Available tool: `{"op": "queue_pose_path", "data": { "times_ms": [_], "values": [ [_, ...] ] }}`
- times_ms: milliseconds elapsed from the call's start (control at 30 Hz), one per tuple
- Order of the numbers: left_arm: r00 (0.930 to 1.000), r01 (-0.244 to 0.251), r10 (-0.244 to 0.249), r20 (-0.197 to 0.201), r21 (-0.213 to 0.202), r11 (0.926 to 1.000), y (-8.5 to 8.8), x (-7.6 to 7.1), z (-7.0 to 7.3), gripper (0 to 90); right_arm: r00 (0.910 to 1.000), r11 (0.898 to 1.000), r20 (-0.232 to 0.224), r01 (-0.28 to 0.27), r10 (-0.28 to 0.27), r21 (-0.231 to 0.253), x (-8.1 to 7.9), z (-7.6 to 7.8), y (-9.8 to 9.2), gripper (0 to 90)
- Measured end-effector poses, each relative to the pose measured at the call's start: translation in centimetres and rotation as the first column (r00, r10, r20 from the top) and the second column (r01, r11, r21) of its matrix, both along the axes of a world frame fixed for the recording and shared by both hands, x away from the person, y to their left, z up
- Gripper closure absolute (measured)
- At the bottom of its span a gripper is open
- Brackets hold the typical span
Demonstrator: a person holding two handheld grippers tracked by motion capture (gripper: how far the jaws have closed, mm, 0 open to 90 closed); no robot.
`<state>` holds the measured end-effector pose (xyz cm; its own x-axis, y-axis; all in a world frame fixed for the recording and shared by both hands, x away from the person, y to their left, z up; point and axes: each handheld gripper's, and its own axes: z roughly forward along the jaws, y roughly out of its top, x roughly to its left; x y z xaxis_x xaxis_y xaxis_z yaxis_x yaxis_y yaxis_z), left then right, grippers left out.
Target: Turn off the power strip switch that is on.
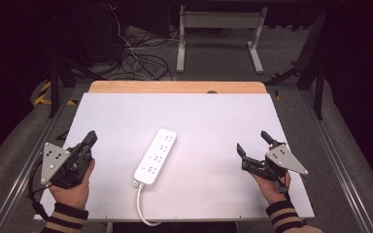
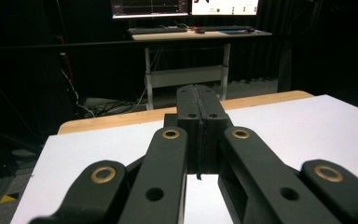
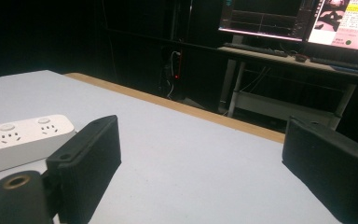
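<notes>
Power strip (image 1: 156, 156) lies mid-table (image 1: 213, 116) — open room on every side

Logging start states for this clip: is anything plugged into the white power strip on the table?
Nothing plugged in. The power strip lies flat on the table, its sockets bare in the high view; its own cord trails off the near edge.

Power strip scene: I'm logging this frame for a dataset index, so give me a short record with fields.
surface: white table top with a wooden far edge
power strip: white, lying flat near the middle, cord trailing off the near edge
left claw: shut, empty, left of the strip
right claw: open, empty, right of the strip
contact: neither claw touches the strip
background: monitors on a desk
</notes>
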<state>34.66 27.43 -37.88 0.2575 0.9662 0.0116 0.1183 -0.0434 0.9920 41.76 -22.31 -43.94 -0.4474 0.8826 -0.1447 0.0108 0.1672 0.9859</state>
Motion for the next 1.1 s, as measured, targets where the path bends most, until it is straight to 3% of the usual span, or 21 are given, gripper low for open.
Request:
{"op": "queue_pose_path", "data": {
  "times_ms": [67, 167, 200, 233, 267, 300, 333, 500, 1100],
  "values": [
    [1.0000, 0.000, 0.000, 0.005, 0.009, 1.0000, -0.1, -0.1, -0.1, 89.7, 1.0000, 1.000, 0.001, -0.002, 0.002, -0.001, 0.0, 0.0, 0.0, 11.8],
    [0.9999, -0.015, 0.015, 0.002, 0.015, 0.9998, -0.2, 0.4, -0.4, 47.7, 1.0000, 1.000, 0.005, 0.000, 0.000, -0.005, 0.1, 0.0, 0.1, 11.8],
    [0.9997, -0.025, 0.025, 0.003, 0.002, 0.9997, -0.2, 0.6, -0.6, 47.7, 1.0000, 1.000, 0.005, 0.000, 0.000, -0.005, 0.1, 0.0, 0.1, 11.8],
    [0.9996, -0.030, 0.030, 0.004, -0.008, 0.9995, -0.2, 0.8, -0.7, 29.7, 1.0000, 1.000, 0.005, -0.001, 0.001, 0.000, 0.1, 0.0, 0.1, 11.8],
    [0.9992, -0.039, 0.039, -0.004, -0.013, 0.9991, -0.2, 0.9, -0.8, 24.0, 1.0000, 1.000, 0.008, 0.001, -0.001, 0.000, 0.1, 0.0, 0.0, 11.8],
    [0.9986, -0.053, 0.053, -0.005, -0.008, 0.9986, -0.2, 1.0, -0.9, 24.0, 1.0000, 1.000, 0.008, 0.001, -0.001, 0.000, 0.1, 0.0, 0.0, 11.8],
    [0.9985, -0.054, 0.054, 0.001, 0.002, 0.9985, -0.3, 1.1, -0.9, 14.7, 1.0000, 1.000, 0.005, 0.002, -0.002, 0.003, 0.0, 0.0, 0.0, 11.8],
    [0.9989, -0.044, 0.044, 0.019, -0.004, 0.9990, -0.3, 1.1, -0.9, 10.4, 1.0000, 1.000, 0.005, 0.007, -0.007, 0.003, 0.0, 0.0, -0.1, 11.8],
    [0.9984, -0.056, 0.056, 0.005, 0.004, 0.9984, -0.2, 1.3, -1.3, 9.5, 1.0000, 1.000, 0.005, 0.000, 0.000, 0.000, 0.1, 0.1, 0.1, 11.8]
  ]
}}
